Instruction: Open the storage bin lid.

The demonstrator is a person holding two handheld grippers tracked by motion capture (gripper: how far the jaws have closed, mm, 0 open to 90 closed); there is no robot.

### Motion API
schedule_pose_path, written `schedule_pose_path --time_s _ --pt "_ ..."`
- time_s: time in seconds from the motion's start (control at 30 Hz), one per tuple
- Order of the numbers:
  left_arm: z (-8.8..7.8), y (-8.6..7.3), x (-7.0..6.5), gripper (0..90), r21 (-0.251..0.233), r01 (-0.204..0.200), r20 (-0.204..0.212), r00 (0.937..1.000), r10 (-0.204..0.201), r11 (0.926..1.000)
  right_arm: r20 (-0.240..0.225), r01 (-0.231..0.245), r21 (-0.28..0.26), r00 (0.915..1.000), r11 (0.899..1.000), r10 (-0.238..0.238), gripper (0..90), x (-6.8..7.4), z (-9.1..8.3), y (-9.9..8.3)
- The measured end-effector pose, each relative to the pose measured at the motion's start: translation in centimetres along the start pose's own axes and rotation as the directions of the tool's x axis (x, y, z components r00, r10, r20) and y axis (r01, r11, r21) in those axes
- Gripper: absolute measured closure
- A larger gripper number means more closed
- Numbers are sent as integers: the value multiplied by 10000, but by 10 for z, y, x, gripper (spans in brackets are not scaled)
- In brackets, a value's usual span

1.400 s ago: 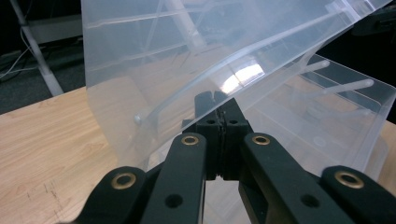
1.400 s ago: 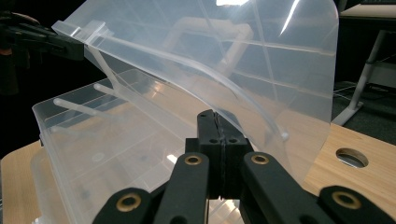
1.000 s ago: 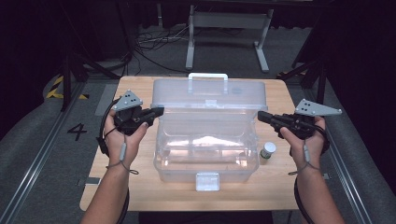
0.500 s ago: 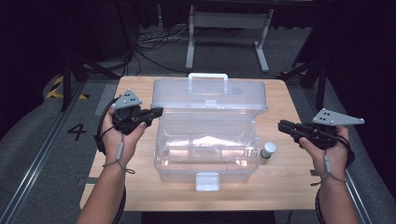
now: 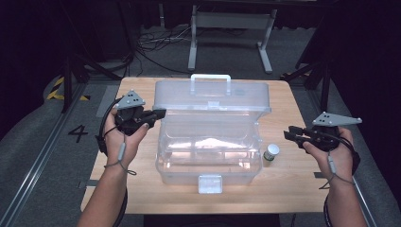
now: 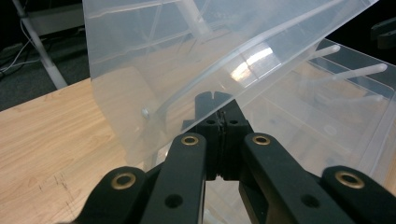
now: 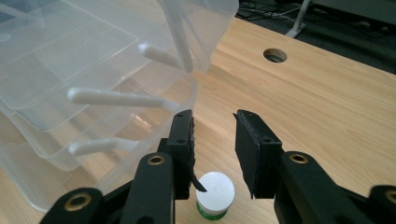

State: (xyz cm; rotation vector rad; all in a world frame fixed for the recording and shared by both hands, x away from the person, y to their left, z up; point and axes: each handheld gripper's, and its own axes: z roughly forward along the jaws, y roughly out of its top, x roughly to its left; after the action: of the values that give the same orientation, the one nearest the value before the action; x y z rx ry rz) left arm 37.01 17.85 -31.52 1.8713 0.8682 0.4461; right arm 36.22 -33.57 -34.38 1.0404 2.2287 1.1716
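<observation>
Clear box (image 5: 210, 137), lid raised, mid-table (image 5: 283, 189); small jar (image 5: 271, 152) at its right.
I see left gripper (image 5: 160, 113) jaws clenched against the box's left side; right gripper (image 7: 214, 140) released, above the jar.

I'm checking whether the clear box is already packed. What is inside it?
Through the clear box, lid raised, tiered trays and white support arms show; the trays look bare. The bottom layer is blurred by stacked plastic and glare. The small white-capped jar stands outside, beside it.
</observation>
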Motion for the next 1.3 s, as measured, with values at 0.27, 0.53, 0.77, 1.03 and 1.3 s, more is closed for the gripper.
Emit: schedule_pose_path --time_s 0.27,0.53,0.77,1.03,1.3 --pt "2 1 1 889 47 -37 3 10000 37 10000 88 -232 582 9997 9980 227 630 -5 2 -6" --pt "2 2 4 891 -14 49 75 10000 -49 10000 37 -264 845 9996 9961 262 606 -6 6 -9" --pt "3 4 5 891 -52 49 77 10000 -49 10000 54 -311 1145 9995 9929 306 588 -6 11 -13" --pt "4 4 6 890 -92 101 111 9999 -100 9999 -197 -179 794 9996 9967 196 593 0 11 -8" --pt "4 5 6 889 -60 88 55 9999 -88 9999 -520 -167 -472 9985 9987 142 586 11 9 9"
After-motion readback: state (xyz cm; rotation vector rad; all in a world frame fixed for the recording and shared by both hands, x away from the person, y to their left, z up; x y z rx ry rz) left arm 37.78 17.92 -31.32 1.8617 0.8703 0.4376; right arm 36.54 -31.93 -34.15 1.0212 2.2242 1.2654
